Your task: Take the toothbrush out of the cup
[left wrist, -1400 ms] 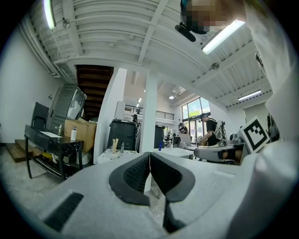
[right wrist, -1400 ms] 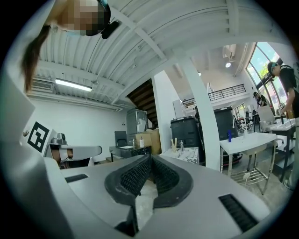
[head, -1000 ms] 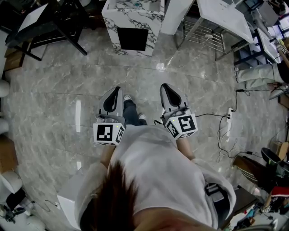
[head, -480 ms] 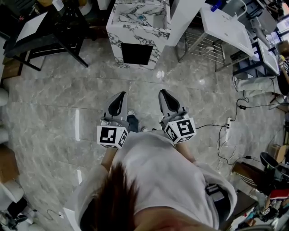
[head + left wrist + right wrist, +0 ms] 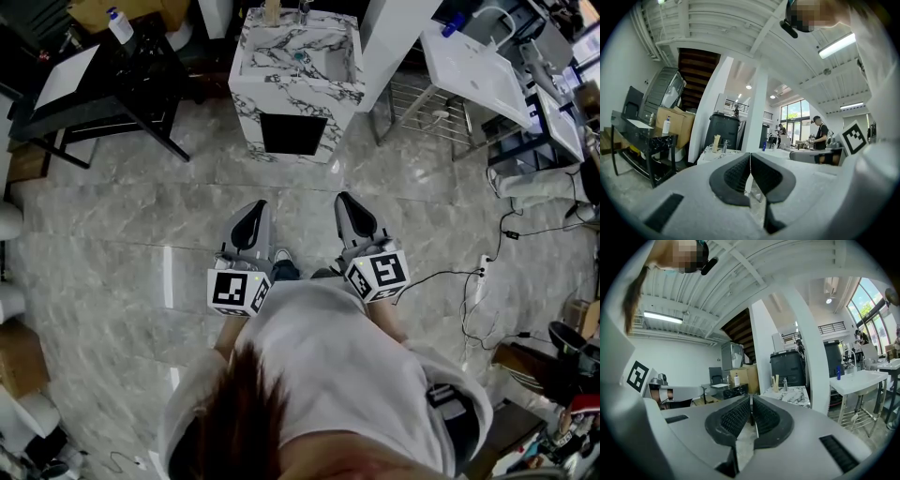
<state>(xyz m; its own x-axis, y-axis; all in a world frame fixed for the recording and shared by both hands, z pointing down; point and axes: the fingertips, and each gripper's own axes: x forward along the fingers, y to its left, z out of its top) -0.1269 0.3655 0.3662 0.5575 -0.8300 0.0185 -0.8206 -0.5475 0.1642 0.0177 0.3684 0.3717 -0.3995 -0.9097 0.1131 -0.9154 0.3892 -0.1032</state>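
Closer now looms the marble washstand (image 5: 339, 117); left gripper (image 5: 253, 211) and right gripper (image 5: 350, 204) point level, jaws pressed together, empty.

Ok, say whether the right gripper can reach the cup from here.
Probably not yet: the right gripper is over the floor, well short of the marble washstand, and the cup sits at its far edge. Nothing blocks the path.
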